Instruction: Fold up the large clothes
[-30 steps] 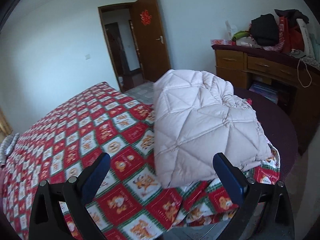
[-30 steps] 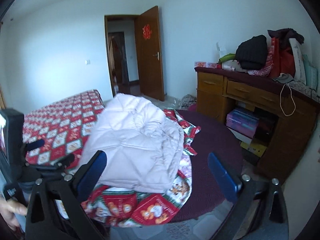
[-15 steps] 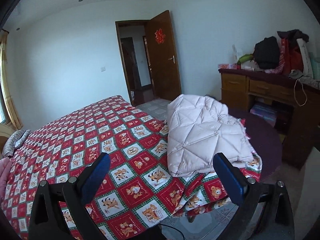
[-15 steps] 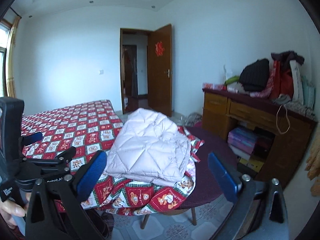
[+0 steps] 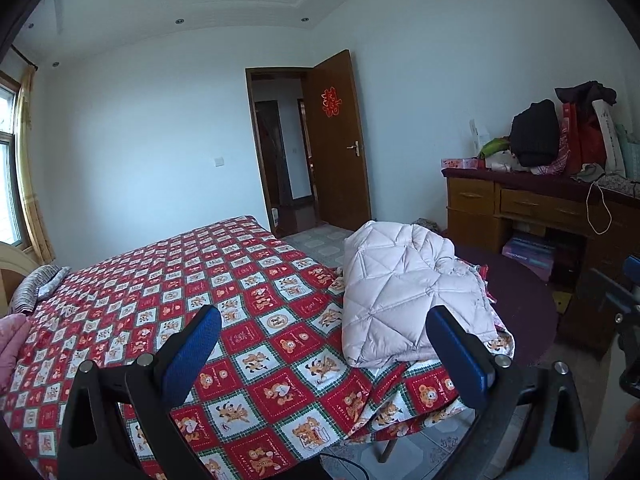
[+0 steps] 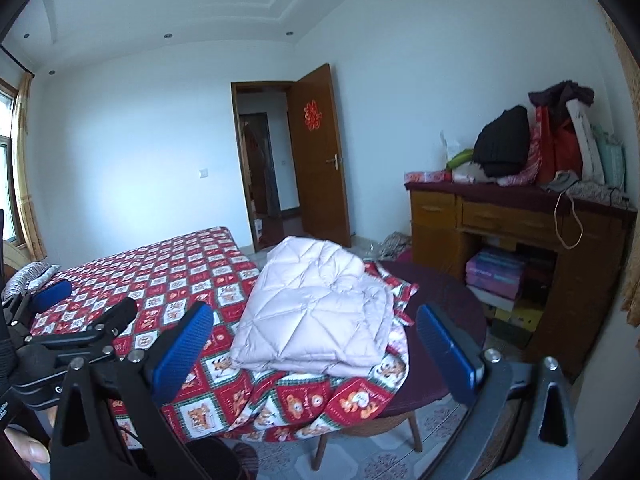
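A pale pink quilted down jacket [image 5: 404,280] lies folded in a compact stack at the corner of the red patterned bedspread [image 5: 168,280]; it also shows in the right wrist view [image 6: 320,304]. My left gripper [image 5: 324,348] is open and empty, held back from the bed, well short of the jacket. My right gripper [image 6: 316,352] is open and empty, also held back and apart from the jacket. The left gripper's body [image 6: 72,332] shows at the left of the right wrist view.
A round dark maroon table [image 6: 448,296] stands under the bedspread's corner [image 6: 352,396]. A wooden desk [image 5: 532,208] piled with bags and clothes is at the right. A brown door [image 5: 340,144] stands open at the back. Pillows [image 5: 36,288] lie at the bed's far left.
Both grippers have pulled back and up from the folded jacket, so it looks smaller and farther. More of the room and ceiling shows. Both stay open.
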